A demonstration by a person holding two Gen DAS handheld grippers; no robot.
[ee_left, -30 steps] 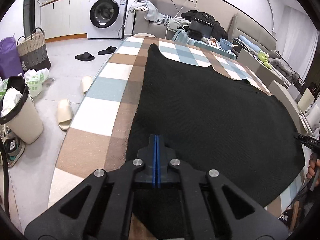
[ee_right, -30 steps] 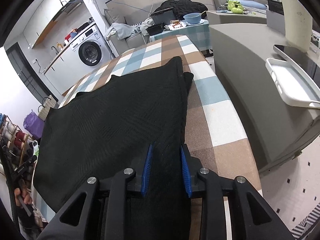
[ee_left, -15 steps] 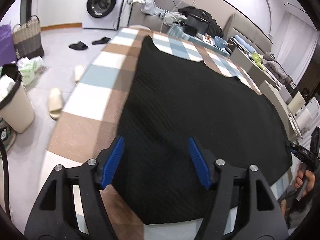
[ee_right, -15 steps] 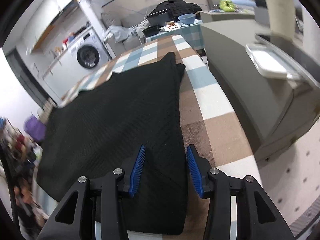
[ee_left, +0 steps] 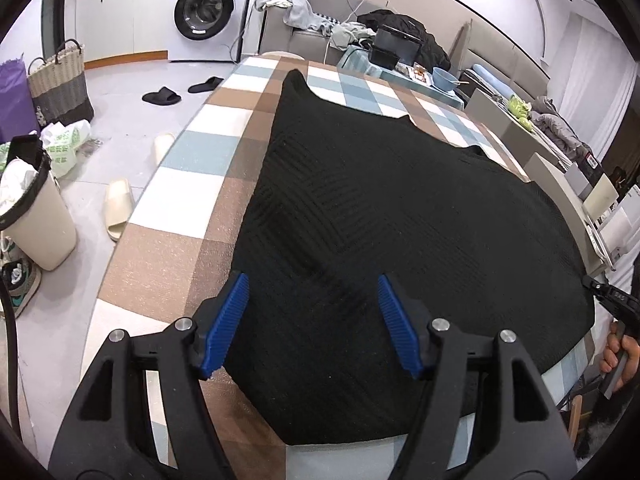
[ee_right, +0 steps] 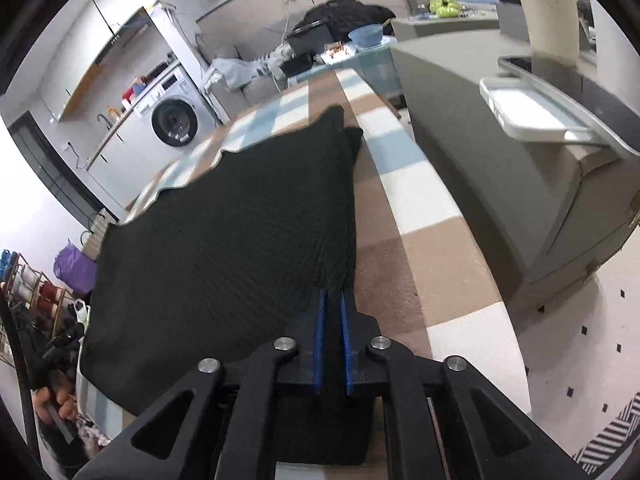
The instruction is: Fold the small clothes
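A black knit garment [ee_left: 400,220] lies spread flat on the checked table [ee_left: 192,152]. My left gripper [ee_left: 312,284] is open above the garment's near left corner, its blue pads [ee_left: 228,320] wide apart and clear of the cloth. In the right wrist view the same garment [ee_left: 400,220] [ee_right: 224,248] fills the left half of the table [ee_right: 420,200]. My right gripper [ee_right: 332,296] is closing on the garment's right edge near the front corner, with black cloth pinched between the pads [ee_right: 322,320]. A hand holds the right gripper's handle [ee_left: 616,352] at the far right of the left wrist view.
A lidless bin [ee_left: 36,224], slippers [ee_left: 118,208] and a woven basket [ee_left: 60,80] stand on the floor left of the table. A grey cabinet [ee_right: 500,184] with a white tray [ee_right: 532,116] runs close along the table's right side. A washing machine [ee_left: 208,12] is at the back.
The left gripper, shut on the cloth a second ago, has opened wide and let go. The right gripper's pads widened, then closed onto the garment's right edge.
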